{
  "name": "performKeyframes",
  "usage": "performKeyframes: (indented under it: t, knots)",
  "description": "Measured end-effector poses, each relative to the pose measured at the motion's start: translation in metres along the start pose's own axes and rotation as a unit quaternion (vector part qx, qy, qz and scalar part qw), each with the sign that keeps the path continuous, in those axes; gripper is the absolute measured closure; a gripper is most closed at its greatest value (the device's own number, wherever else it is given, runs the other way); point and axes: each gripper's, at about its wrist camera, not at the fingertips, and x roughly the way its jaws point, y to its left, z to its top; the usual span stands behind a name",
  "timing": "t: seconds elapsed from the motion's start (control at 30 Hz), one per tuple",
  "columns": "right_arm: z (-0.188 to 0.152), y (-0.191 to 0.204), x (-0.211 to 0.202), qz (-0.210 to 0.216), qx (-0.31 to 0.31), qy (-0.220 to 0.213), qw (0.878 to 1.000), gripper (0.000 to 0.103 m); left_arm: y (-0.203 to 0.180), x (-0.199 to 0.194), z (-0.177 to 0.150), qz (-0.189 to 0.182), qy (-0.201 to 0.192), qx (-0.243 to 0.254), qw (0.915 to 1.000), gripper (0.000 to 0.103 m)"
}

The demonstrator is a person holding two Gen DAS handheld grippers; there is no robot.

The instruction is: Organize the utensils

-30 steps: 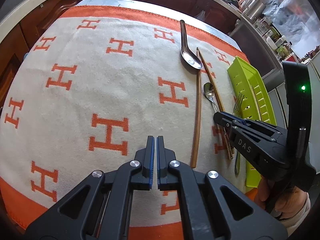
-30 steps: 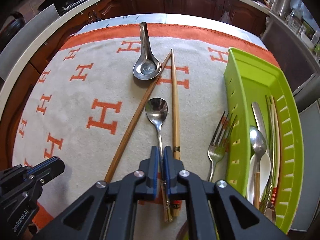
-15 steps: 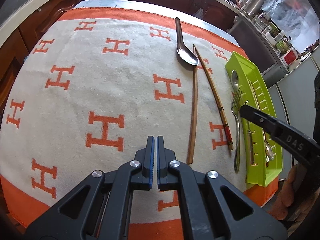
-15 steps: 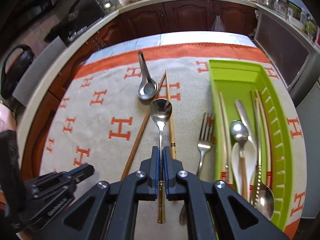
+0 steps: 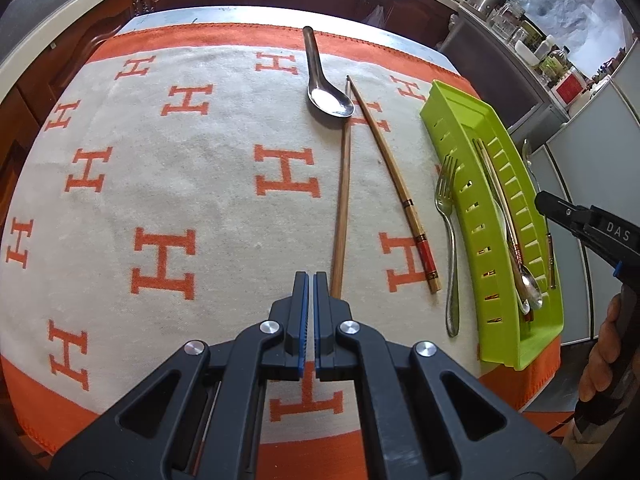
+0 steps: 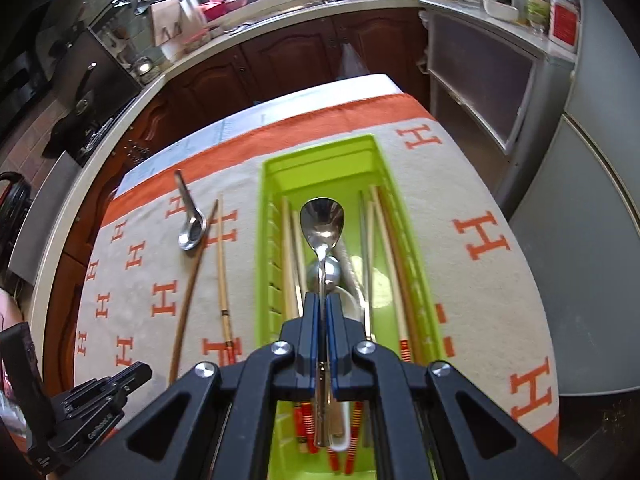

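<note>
Left claw (image 5: 310,280): jaws together, empty.
Right claw (image 6: 322,300): clamped on spoon (image 6: 322,220) over tray (image 6: 266,240).
Risk: thin handle may pivot and drop askew onto the crowded tray contents.
Left of right claw, on desk: soup spoon (image 6: 192,228) 1, chopsticks (image 6: 221,264) 2, fork (image 5: 446,200) 1.

The cloth (image 5: 208,184) covering the table is a woven, slightly fuzzy matt fabric. The tray (image 6: 276,216) is glossy moulded plastic. The spoon (image 6: 322,220) clamped in the right gripper (image 6: 322,300) is polished metal with bright reflections, as are the soup spoon (image 5: 326,96) and the fork (image 5: 447,216). The dark chopstick (image 5: 343,204) looks like plain smooth wood; the pale chopstick (image 5: 396,184) looks like wood with a lacquered end. Both grippers are matt black plastic with shiny metal screws; the left gripper (image 5: 311,280) has matt pads.
</note>
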Motion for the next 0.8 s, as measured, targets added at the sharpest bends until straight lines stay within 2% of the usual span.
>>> performKeyframes:
  t: [0.23,0.4,0.57,0.8]
  knots:
    - [-0.005,-0.011,0.014,-0.020,0.002,0.020,1.000,0.099,-0.014,0.004,0.002,0.006,0.002,0.014,0.9999,0.103]
    - [-0.007,-0.015,0.019,-0.011,0.009,0.032,0.999,0.098,-0.020,0.008,0.004,0.009,0.006,0.020,0.9997,0.103]
    - [-0.007,-0.014,0.019,-0.005,0.009,0.030,1.000,0.098,-0.023,0.011,0.005,0.012,0.009,0.022,0.9997,0.093]
    - [-0.007,-0.014,0.018,0.008,0.013,0.027,1.000,0.098,-0.025,0.009,0.006,0.013,0.004,0.024,0.9996,0.091]
